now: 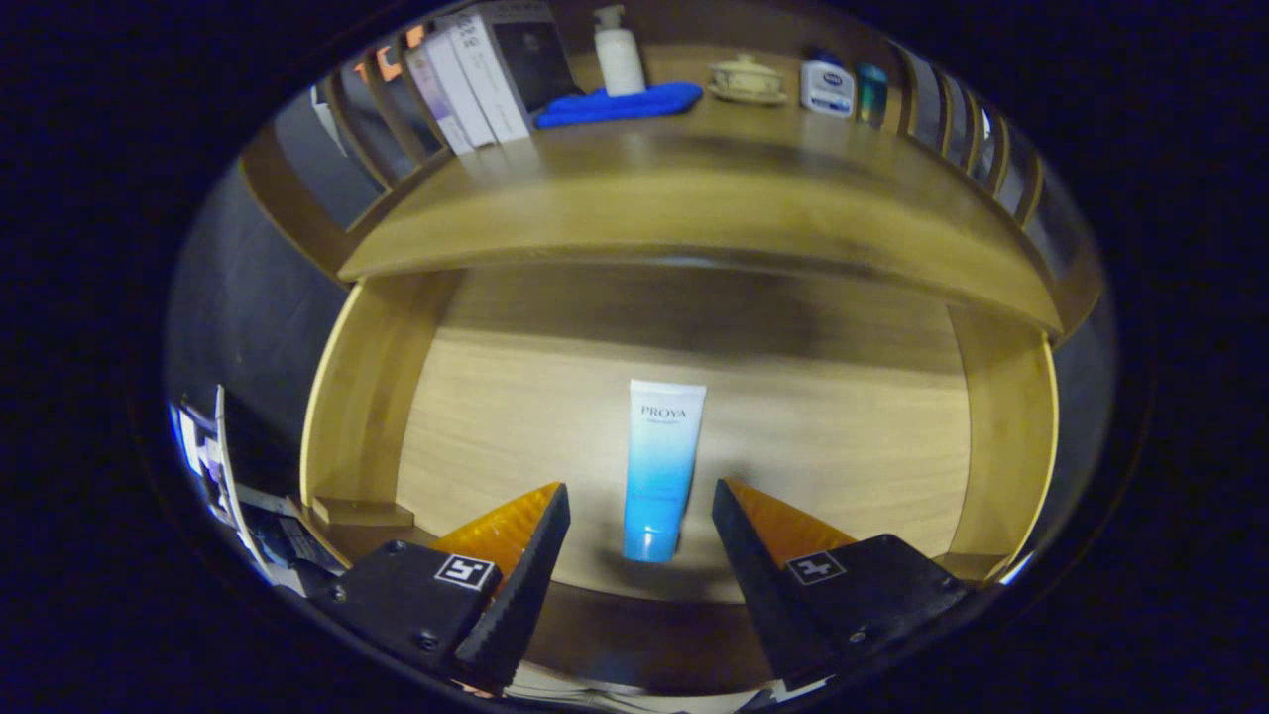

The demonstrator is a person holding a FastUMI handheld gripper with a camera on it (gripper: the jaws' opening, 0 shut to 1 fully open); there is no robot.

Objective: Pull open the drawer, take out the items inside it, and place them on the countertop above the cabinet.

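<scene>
The wooden drawer (377, 397) is pulled out, and I look down into it. A white-to-blue tube (659, 466) lies flat on the drawer bottom, cap end toward me. My gripper (639, 491) hovers open above the drawer's front, its fingers on either side of the tube's lower half with a gap on each side. Neither finger touches the tube. Beyond the drawer, the wooden countertop (694, 188) runs across above the cabinet.
At the countertop's back stand several boxes (476, 79), a white pump bottle (619, 55), a folded blue cloth (615, 104), a small lidded dish (746, 79), a white-and-blue bottle (828, 87) and a teal jar (872, 94). The drawer's side walls (1006, 436) flank the tube.
</scene>
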